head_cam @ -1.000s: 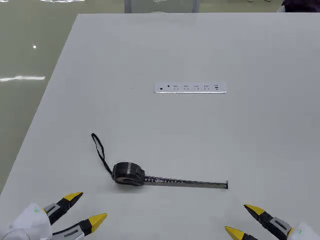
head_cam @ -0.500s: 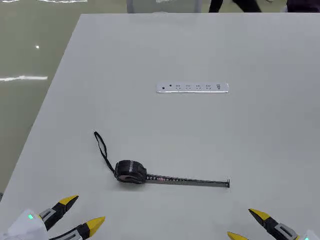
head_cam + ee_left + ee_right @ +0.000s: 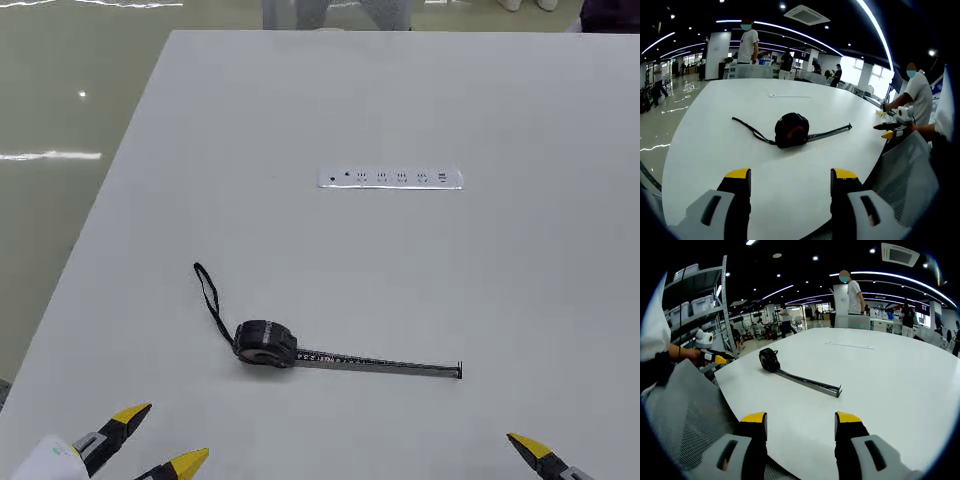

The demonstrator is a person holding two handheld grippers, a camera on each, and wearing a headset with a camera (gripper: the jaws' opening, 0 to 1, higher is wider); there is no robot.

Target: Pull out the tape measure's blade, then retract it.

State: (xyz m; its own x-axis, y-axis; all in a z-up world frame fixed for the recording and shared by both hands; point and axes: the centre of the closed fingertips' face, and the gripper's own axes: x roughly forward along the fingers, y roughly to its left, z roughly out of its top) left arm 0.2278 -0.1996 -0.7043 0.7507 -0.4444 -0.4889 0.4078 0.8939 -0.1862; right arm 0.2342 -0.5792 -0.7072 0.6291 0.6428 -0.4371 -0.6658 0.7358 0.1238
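**Blade out, both grippers empty**

The black round tape measure (image 3: pixel 264 344) lies on the white surface (image 3: pixel 400 260), its thin metal blade (image 3: pixel 380 364) sticking out flat. The left gripper (image 3: pixel 163 436) and right gripper (image 3: pixel 800 418) hover by the near edge, jaws spread open, well apart from it.

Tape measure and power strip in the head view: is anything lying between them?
Nothing: in the head view the stretch of white table between the tape measure and the power strip is bare.
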